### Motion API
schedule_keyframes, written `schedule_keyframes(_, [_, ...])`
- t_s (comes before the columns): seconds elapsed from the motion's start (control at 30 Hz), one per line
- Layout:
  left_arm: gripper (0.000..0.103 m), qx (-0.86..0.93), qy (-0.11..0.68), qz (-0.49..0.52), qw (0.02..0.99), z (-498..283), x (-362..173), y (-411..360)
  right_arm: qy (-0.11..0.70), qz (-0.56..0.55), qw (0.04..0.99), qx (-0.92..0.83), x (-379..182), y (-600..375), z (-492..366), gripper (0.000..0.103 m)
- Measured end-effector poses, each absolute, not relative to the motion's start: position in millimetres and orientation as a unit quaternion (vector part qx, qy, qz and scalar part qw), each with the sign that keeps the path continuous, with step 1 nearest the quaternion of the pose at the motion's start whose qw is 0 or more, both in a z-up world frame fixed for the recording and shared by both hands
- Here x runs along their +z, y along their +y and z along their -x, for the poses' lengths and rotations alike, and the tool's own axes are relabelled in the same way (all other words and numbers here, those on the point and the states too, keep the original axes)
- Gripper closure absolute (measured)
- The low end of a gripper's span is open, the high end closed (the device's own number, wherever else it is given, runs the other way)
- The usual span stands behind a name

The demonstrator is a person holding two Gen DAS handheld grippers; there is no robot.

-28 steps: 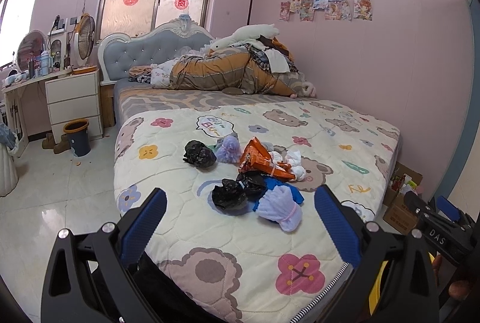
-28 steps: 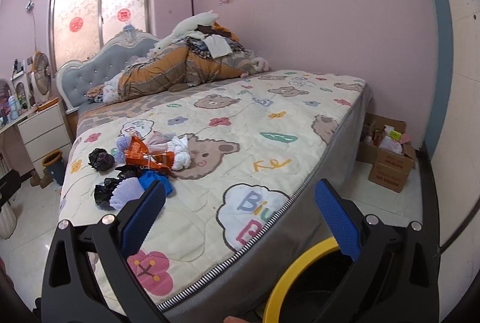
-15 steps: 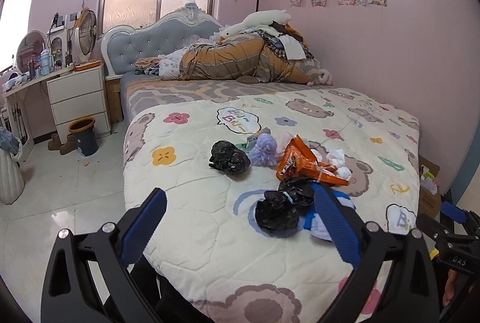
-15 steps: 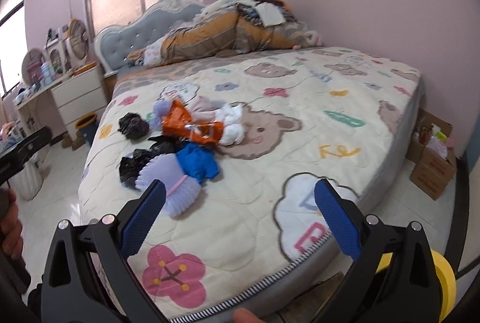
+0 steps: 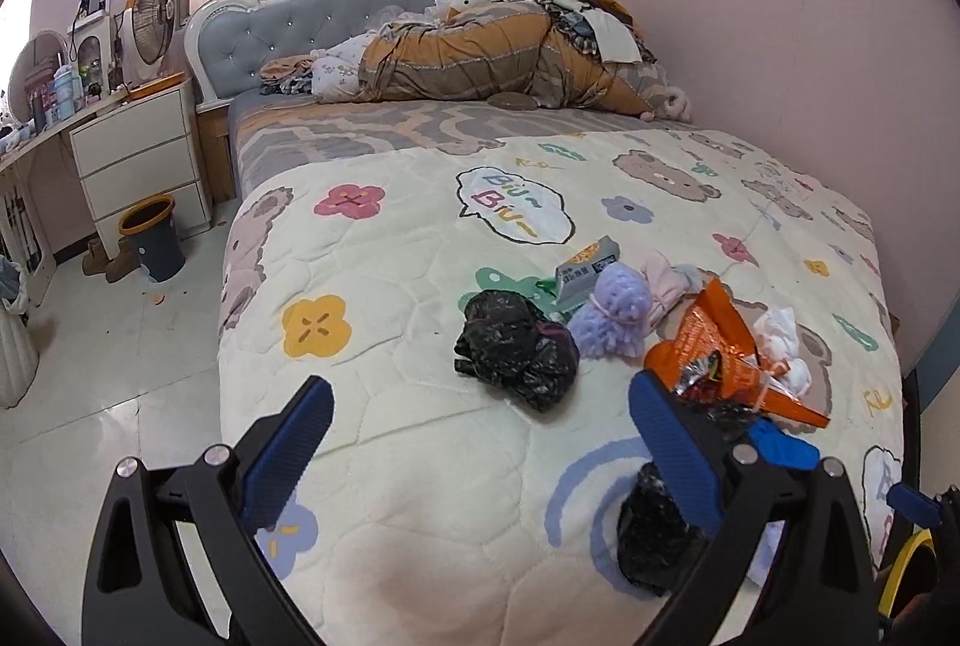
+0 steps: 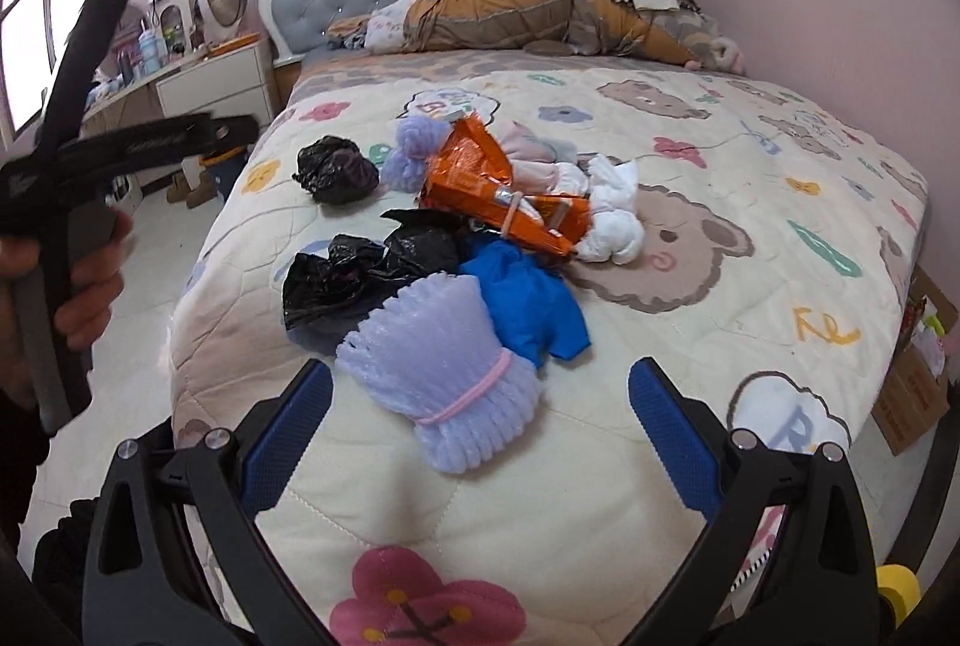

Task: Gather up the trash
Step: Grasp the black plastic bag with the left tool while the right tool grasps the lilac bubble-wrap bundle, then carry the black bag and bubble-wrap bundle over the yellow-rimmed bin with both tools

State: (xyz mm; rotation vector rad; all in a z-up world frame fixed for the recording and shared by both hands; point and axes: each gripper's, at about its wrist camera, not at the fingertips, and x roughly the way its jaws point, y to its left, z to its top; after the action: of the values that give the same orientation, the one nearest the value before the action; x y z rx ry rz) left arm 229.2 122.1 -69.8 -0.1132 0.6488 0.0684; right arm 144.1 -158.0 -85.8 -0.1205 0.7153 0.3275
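Trash lies in a loose heap on the quilted bed (image 6: 690, 250), toward its foot end. Largest is the orange snack wrapper (image 6: 510, 190) at the heap's middle: crinkly, light and probably slippery, best pinched at its banded narrow end. At 7 o'clock from it sits crumpled black plastic (image 6: 360, 274), soft and near weightless, fit to grab at any fold. The lilac foam net (image 6: 450, 382), tied with a pink band, lies nearest at 6 o'clock; it looks springy, so take it at the banded waist. A blue rag (image 6: 528, 304) touches it at 1 o'clock. A separate black bag (image 5: 516, 346) sits at 10 o'clock, and white tissue wads (image 6: 612, 220) at 3 o'clock; what lies under them I cannot tell.

The right gripper (image 6: 480, 406) hovers spread wide around the foam net, not touching. The left gripper (image 5: 480, 424) is likewise spread, empty, below the separate bag.
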Motion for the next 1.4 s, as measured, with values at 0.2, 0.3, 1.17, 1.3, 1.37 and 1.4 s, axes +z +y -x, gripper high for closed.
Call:
schedule_keyframes(0.2, [0.008,0.04,0.343,0.066,0.936,-275,-88,127,0.369,0.075,0.914,0.15,-99,-147,-161,0.008])
schedule_keyframes(0.3, [0.008,0.043,0.35,0.076,0.933,-292,-96,128,0.377,0.066,0.912,0.147,-103,-147,-169,0.008])
schedule_keyframes(1.17, [0.069,-0.069,0.35,0.153,0.922,-284,-118,115,0.384,0.007,0.911,0.148,-95,-168,-150,0.045])
schedule_keyframes(1.3, [0.069,-0.086,0.339,0.152,0.925,-263,-106,112,0.376,-0.01,0.914,0.151,-80,-179,-129,0.045])
schedule_keyframes(1.37, [0.069,-0.088,0.333,0.148,0.927,-252,-100,109,0.367,-0.018,0.918,0.151,-72,-186,-117,0.045])
schedule_keyframes(1.4, [0.069,-0.092,0.329,0.149,0.928,-245,-96,108,0.362,-0.02,0.92,0.15,-67,-189,-112,0.045])
